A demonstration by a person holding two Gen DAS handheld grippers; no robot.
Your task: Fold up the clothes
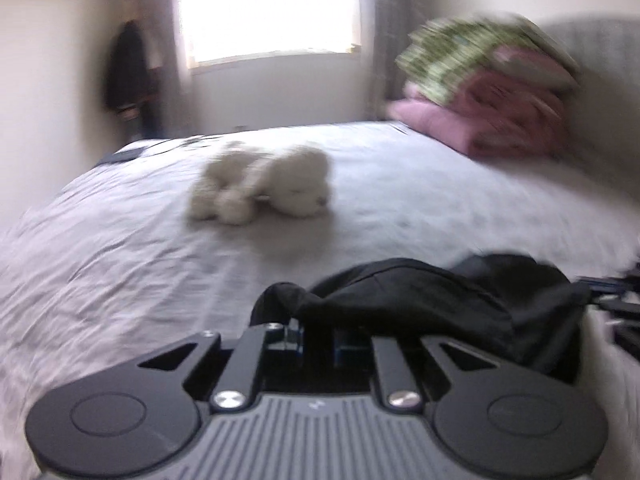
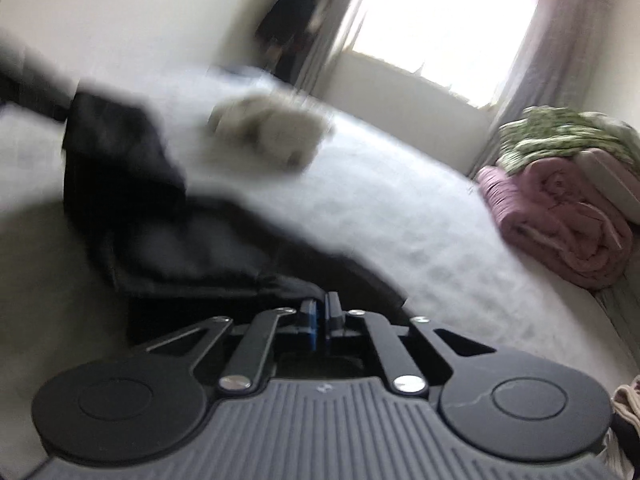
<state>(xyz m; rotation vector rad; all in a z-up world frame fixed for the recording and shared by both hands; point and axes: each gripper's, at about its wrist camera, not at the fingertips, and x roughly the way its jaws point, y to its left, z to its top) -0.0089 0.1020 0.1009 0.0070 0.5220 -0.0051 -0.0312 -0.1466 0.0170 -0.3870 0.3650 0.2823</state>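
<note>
Both views are smeared by motion blur, so fine detail is lost. In the left wrist view, the left hand-held gripper (image 1: 316,334) sits at 6 o'clock with a crumpled black fabric garment (image 1: 420,304) bunched over its fingertips; the blue-padded fingers (image 1: 294,336) stand a little apart with cloth lying between and over them, and I cannot tell whether they truly pinch it. The garment trails off toward 4 o'clock across the pale wrinkled bed sheet (image 1: 120,248). A cream plush toy animal (image 1: 260,188) lies on the bed near the centre, well apart from the garment. At 2 o'clock a stack of folded pink blanket (image 1: 480,120) topped by green patterned bedding (image 1: 460,52) rests against a grey headboard. A bright window (image 1: 268,8) fills 12 o'clock.

The right wrist view alone shows the right hand-held gripper (image 2: 322,320), its blue pads pressed nearly together on an edge of the same black garment (image 2: 132,184), which stretches from the fingertips up toward 9 o'clock, lifted off the sheet. This view is tilted, with the toy (image 2: 272,132) at 11 o'clock, the blanket stack (image 2: 560,216) at 3 o'clock, and a beige cloth scrap (image 2: 628,404) at 4 o'clock that the left view does not show.
</note>
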